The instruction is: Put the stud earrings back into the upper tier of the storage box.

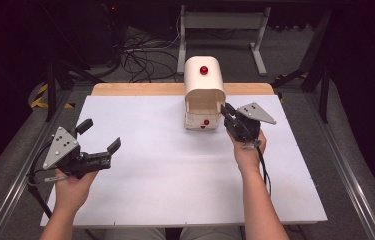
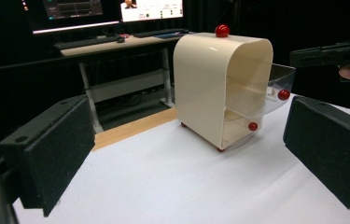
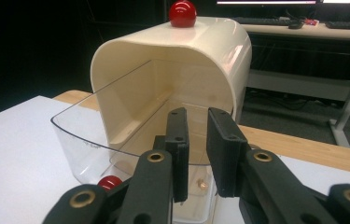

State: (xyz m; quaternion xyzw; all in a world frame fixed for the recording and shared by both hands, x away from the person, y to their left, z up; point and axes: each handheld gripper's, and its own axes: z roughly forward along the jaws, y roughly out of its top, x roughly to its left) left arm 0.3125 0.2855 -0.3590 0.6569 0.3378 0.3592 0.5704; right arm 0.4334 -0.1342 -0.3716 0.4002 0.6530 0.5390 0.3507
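Observation:
A cream, round-topped box (image 1: 204, 85) (image 2: 200, 88) (image 3: 200, 51) stands at the far middle of the white table, a red ball knob (image 1: 203, 70) (image 3: 182, 13) on its top. Its upper clear drawer (image 2: 280, 77) (image 3: 79, 135) is pulled out, with a red knob (image 2: 283, 94) (image 3: 109, 182) on its front. A lower drawer's knob (image 2: 253, 126) sits below it. My right gripper (image 1: 226, 111) (image 3: 198, 126) is at the drawer's right front rim, jaws a narrow gap apart, nothing pressed between them. My left gripper (image 1: 101, 134) (image 2: 186, 154) hovers wide open and empty at the near left.
The white table top (image 1: 165, 175) ends at a wooden strip (image 1: 140, 89) along its far edge. Beyond it stand a metal desk frame (image 1: 220, 20) and loose cables on the floor (image 1: 140, 50). A desk with monitors (image 2: 116, 42) is behind the box.

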